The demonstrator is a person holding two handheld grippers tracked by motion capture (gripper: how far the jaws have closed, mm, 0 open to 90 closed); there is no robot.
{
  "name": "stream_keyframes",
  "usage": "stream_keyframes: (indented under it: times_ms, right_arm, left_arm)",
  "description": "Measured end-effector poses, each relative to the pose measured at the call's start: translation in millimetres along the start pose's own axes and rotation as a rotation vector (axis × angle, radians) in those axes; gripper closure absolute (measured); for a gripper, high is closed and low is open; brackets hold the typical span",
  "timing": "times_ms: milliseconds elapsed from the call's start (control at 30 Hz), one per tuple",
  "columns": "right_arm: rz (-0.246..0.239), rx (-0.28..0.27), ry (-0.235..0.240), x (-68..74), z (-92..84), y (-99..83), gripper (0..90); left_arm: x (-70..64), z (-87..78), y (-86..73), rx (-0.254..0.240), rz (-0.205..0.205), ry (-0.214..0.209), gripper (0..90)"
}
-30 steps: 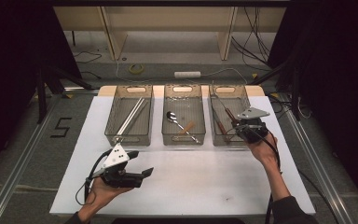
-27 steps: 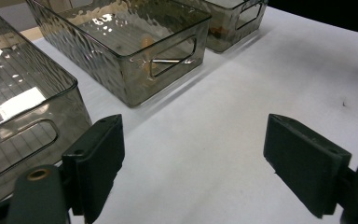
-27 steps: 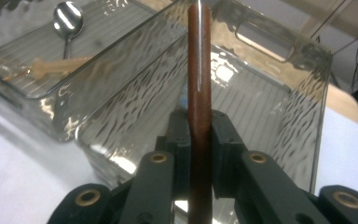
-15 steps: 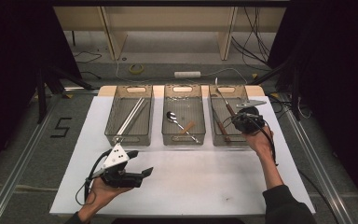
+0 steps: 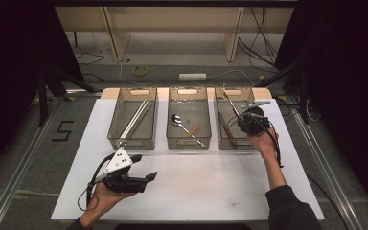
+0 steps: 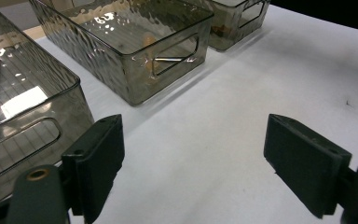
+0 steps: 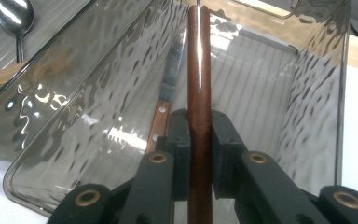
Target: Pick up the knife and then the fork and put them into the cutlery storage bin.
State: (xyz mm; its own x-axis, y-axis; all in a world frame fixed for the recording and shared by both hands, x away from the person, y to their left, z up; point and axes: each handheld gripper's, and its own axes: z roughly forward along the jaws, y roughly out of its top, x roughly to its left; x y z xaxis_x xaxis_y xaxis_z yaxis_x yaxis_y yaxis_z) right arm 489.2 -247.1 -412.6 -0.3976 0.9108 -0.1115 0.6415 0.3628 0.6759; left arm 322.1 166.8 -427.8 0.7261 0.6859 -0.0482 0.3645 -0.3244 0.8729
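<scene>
My right gripper (image 5: 246,120) hovers over the right bin (image 5: 235,146), shut on a knife with a brown wooden handle (image 7: 199,88). The held knife's blade (image 5: 229,101) points away toward the bin's far end. Another wooden-handled knife (image 7: 164,109) lies on that bin's floor, just left of the held one. Near the table's front left, a hand holds my left gripper (image 5: 144,167) low over the white surface. Its jaws stand wide open with nothing between them, and its two black pads (image 6: 98,158) frame bare table.
Three smoky clear bins stand in a row at the back of the white table (image 5: 211,191). The left bin (image 5: 124,143) holds long metal pieces. The middle bin (image 5: 188,144) holds a spoon (image 5: 176,120) and a small wooden piece. The floor beyond has cables.
The right hand has carried the knife a little left and farther out over the right bin, turning the gripper. The left gripper has stayed put, open.
</scene>
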Motion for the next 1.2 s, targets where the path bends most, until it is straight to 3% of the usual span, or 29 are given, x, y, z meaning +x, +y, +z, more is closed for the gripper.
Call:
stream_keyframes:
  times_ms: [167, 500, 667, 800, 1200]
  right_arm:
    - [0.020, 0.024, 0.004, 0.9, 4.3, 0.3, 80.8]
    - [0.014, 0.055, -0.011, 2.9, 9.3, -0.6, 80.7]
    - [0.019, 0.057, 0.011, 3.2, 8.3, 0.3, 79.9]
    - [0.033, 0.048, 0.049, 3.1, 5.7, 0.7, 74.2]
    - [0.030, -0.003, 0.098, 4.1, -7.6, -0.9, 60.3]
  left_arm:
    - [-0.1, 0.1, 0.1, 0.000, 0.001, 0.000, 19.6]
    - [0.4, 0.0, -0.1, 0.004, 0.000, 0.002, 19.5]
    - [0.4, 0.2, -0.1, 0.007, 0.000, 0.002, 19.5]
    - [0.4, 0.3, -0.1, 0.010, 0.000, 0.002, 19.4]
    - [1.3, -0.1, -0.2, 0.002, -0.007, 0.006, 19.2]
